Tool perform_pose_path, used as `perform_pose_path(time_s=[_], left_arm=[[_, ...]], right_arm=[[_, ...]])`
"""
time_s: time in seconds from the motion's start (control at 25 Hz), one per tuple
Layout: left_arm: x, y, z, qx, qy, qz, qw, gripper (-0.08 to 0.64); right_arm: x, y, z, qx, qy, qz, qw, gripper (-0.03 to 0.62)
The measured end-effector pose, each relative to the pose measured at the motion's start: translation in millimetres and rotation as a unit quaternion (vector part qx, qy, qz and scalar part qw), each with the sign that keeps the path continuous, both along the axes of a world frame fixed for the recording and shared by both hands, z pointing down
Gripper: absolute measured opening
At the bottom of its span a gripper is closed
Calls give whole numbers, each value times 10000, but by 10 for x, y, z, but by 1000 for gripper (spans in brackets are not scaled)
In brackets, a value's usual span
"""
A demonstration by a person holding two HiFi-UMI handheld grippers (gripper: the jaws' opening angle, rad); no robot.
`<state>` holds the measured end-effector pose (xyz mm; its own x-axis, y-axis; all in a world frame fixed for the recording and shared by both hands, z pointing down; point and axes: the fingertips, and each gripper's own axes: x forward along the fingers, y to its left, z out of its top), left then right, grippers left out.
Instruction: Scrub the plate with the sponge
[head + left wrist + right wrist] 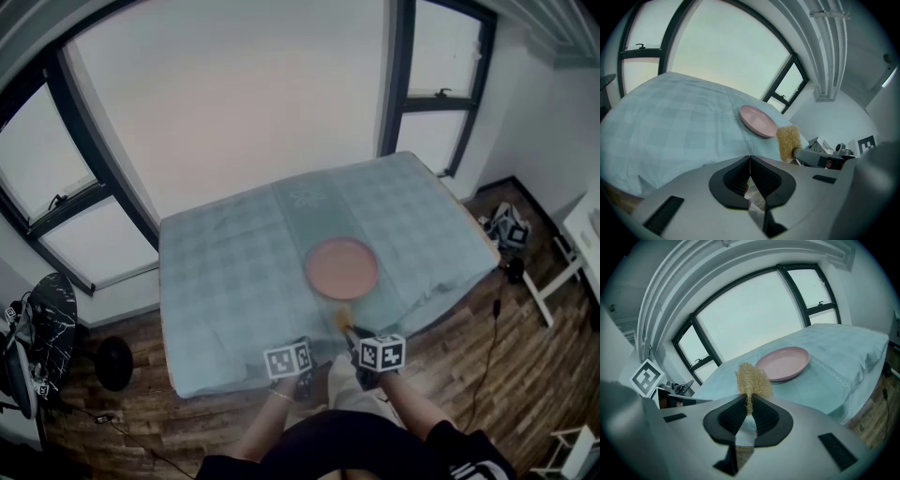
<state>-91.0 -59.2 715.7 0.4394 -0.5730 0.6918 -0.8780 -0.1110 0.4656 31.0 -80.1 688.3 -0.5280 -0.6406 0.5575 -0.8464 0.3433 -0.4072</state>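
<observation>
Sponge [752, 379], light and squashy (loofah-like fibres), sits pinched at its base by the right tool [749, 400]; left tool [750, 161] is pressed together, empty. Pink plate [783, 363], stiff and probably slick, lies on the cloth-covered desk [225, 272] just ahead.

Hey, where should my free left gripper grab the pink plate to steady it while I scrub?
Probably the raised rim of the plate, near-left edge, with the left gripper opened and coming in low from the left. It lies flat on the cloth, so only that lip offers a bite, and the sponge in the right gripper hovers by the near edge.
</observation>
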Motion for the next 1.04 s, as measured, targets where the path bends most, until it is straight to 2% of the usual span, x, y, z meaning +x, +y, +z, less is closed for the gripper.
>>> perform_pose_path(time_s=[1.04], left_arm=[[54, -26, -37, 55, 24, -119, 9999, 8]], right_arm=[[104, 20, -19, 50, 42, -91, 9999, 35]])
